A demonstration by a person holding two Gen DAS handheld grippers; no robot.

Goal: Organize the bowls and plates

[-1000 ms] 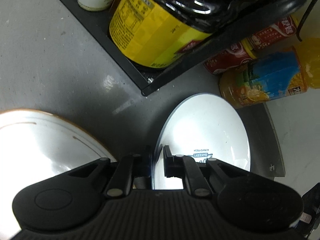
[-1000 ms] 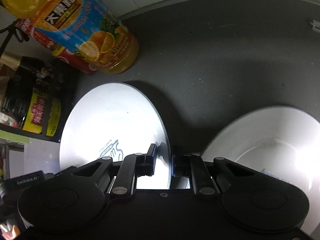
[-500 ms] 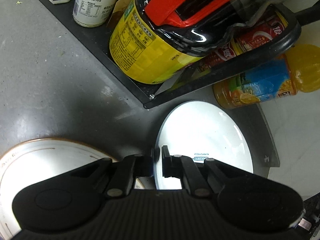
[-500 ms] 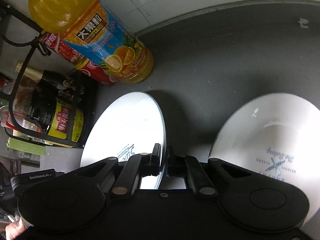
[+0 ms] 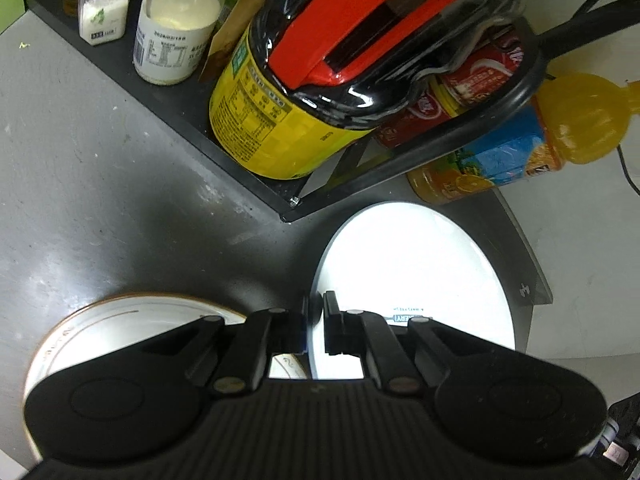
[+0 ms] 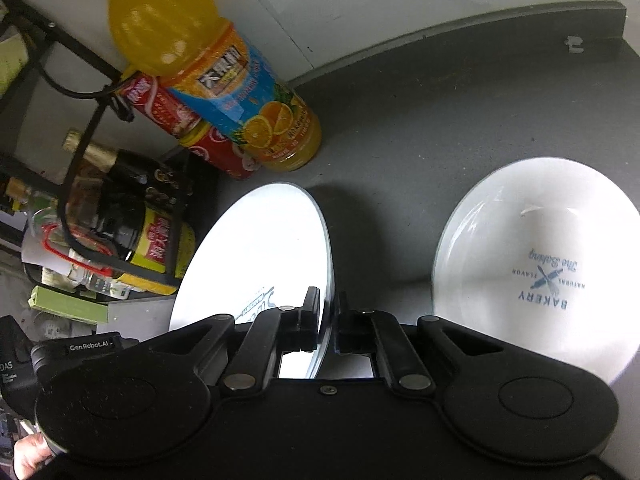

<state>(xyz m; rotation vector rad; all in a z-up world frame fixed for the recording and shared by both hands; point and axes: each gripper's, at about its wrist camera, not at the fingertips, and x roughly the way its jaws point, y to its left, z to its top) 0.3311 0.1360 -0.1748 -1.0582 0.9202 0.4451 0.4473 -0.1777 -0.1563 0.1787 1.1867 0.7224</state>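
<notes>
Through left wrist view: left gripper (image 5: 315, 326) pinching near rim of white plate (image 5: 416, 276), jaws pressed tight on edge; plate sitting over dark counter (image 5: 120, 200) beside black rack (image 5: 400, 160); gold-rimmed plate (image 5: 120, 328) lying at lower left; yellow-labelled jar (image 5: 272, 128) standing in rack; juice bottle (image 5: 520, 152) lying beyond.
Through right wrist view: right gripper (image 6: 330, 314) clamping same white plate (image 6: 264, 248) by edge, plate tilting; bakery-print bowl (image 6: 540, 256) resting well apart at right; juice bottle (image 6: 224, 80) standing behind, beside red can (image 6: 216, 148).

Plates and bowl on grey counter

White plate (image 5: 412, 276) tilted, rim clamped at 6 o'clock. Gold-rimmed plate (image 5: 120, 328) lies flat at 8 o'clock. White bowl (image 6: 536, 256), printed "BAKERY", sits upright at 3 o'clock.
</notes>
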